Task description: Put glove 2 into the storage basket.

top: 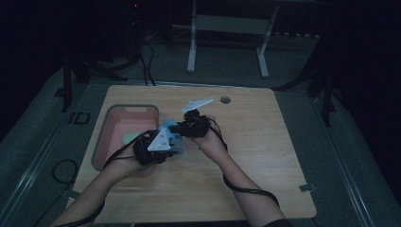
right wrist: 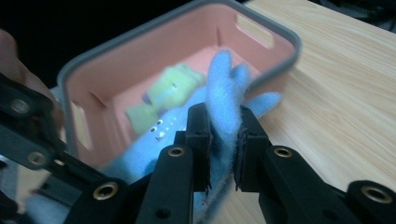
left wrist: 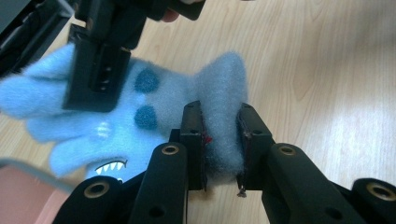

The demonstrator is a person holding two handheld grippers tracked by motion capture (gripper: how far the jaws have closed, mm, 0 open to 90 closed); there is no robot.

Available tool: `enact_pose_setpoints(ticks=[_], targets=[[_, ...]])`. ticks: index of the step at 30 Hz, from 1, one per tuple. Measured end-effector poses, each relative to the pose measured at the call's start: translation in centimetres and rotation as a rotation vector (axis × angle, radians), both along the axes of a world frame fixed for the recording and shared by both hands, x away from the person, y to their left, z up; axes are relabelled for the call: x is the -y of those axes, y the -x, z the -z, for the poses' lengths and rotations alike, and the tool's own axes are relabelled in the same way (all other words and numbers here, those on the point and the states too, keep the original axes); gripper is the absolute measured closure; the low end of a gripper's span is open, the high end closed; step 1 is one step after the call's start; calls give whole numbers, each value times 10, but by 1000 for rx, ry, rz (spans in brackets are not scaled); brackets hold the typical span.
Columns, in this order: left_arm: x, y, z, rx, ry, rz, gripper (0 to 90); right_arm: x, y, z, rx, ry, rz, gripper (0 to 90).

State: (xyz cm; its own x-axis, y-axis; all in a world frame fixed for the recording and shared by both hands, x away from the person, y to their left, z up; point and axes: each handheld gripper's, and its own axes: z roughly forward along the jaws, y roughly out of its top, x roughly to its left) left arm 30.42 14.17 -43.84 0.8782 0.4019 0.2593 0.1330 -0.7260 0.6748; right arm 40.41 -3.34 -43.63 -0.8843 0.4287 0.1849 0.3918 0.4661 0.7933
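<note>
My left gripper (left wrist: 219, 140) and right gripper (right wrist: 223, 144) each pinch one end of the fluffy light-blue plush glove (left wrist: 140, 107). It hangs stretched between them, with the pink plastic bin with a grey rim (top: 109, 124) just to its left.

Both arms are bare to the elbow, with a dark sleeve edge at the right upper arm. Each hand carries a black claw: the left claw (top: 171, 142) and the right claw (top: 182, 126) both wear a pale grey three-cornered plate on top. Black cables trail back along the forearms. The jaws are matte black bars with brass-ringed screw holes and flat rectangular pads.
</note>
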Motion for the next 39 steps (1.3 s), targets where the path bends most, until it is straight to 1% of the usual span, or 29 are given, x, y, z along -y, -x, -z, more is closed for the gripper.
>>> enact_pose_setpoints(ticks=[2, 3, 5, 6, 8, 12, 14, 19, 20, 22, 23, 24, 25, 27, 28, 30, 31, 32, 33, 34, 36, 38, 39], targets=[[-8, 0, 0, -1, 2, -14, 766, -10, -1, -2, 0, -5, -8, 790], [-13, 0, -1, -8, 2, -19, 766, -15, -1, -2, -2, -7, -13, 791], [-23, 1, -1, -9, 6, -37, 766, -26, -1, -2, 11, 1, -27, 791], [-27, 1, 0, -13, 6, -44, 766, -31, -2, -2, 10, 1, -31, 791], [-36, 2, 0, -11, 2, -61, 766, -40, -4, 0, -5, -12, -40, 791], [-50, 4, 2, -17, -16, -87, 766, -58, -6, 4, -21, -27, -52, 791], [-57, 4, 4, -24, -28, -99, 767, -66, -7, 7, -28, -32, -54, 792], [-75, 5, 9, -42, -38, -128, 766, -84, -9, 14, -50, -44, -67, 793], [-78, 5, 10, -51, -39, -132, 766, -87, -9, 16, -55, -45, -67, 793], [-81, 5, 12, -56, -43, -135, 766, -91, -10, 18, -61, -45, -70, 793], [-83, 4, 14, -56, -47, -141, 766, -94, -10, 20, -64, -41, -74, 793], [-87, 3, 18, -67, -53, -147, 766, -102, -11, 24, -71, -32, -75, 792], [-89, 2, 20, -72, -54, -151, 766, -105, -12, 27, -73, -29, -75, 793], [-91, 1, 22, -79, -55, -155, 766, -108, -12, 29, -76, -26, -73, 793], [-95, 0, 27, -92, -53, -163, 766, -112, -14, 33, -85, -20, -73, 793], [-98, -1, 33, -96, -71, -162, 765, -116, -16, 39, -96, -13, -78, 792], [-98, -1, 33, -96, -71, -162, 765, -119, -17, 42, -100, -7, -79, 792], [-101, -4, 41, -107, -85, -171, 765, -121, -18, 45, -103, 5, -78, 792], [-101, -4, 41, -107, -85, -171, 765, -124, -19, 49, -105, 15, -83, 791], [-104, -6, 47, -126, -91, -177, 765, -126, -20, 52, -110, 31, -85, 791], [-104, -8, 51, -141, -103, -176, 764, -130, -21, 56, -114, 55, -83, 791], [-102, -10, 52, -152, -124, -176, 763, -134, -21, 60, -111, 78, -83, 789], [-101, -11, 52, -158, -142, -172, 762, -136, -21, 61, -113, 94, -77, 789]])
